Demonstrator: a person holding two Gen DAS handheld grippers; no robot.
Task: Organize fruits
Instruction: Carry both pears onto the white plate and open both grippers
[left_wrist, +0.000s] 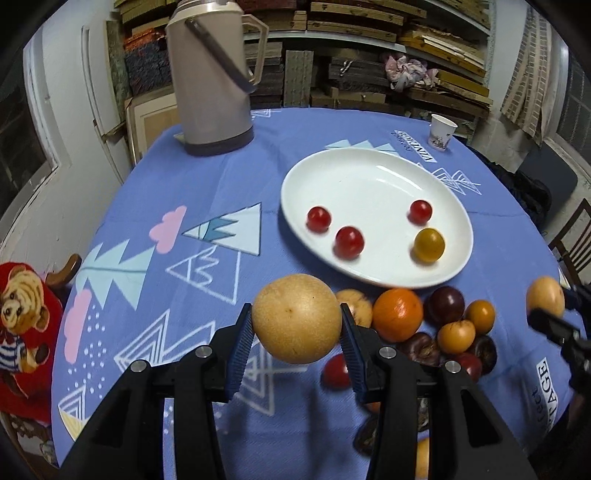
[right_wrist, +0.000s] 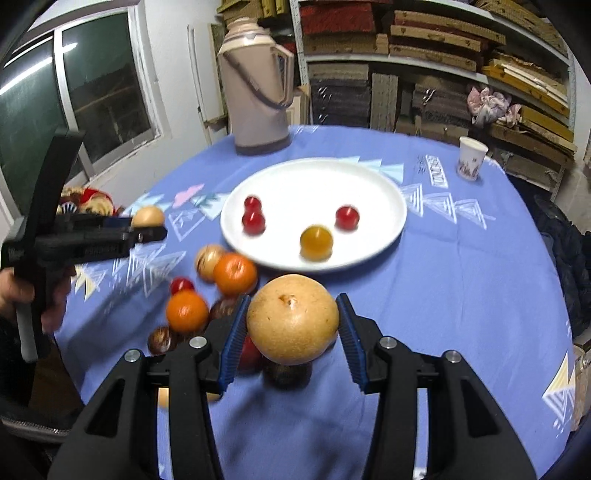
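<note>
With the left tongs (left_wrist: 296, 325) clamped on one tan pear (left_wrist: 296, 318) and the right tongs (right_wrist: 291, 321) on another pear (right_wrist: 292, 319), both above the surface's near-edge fruit pile (left_wrist: 443, 325), lower each gently onto the white plate (left_wrist: 369, 177), clear of its small fruits.
</note>
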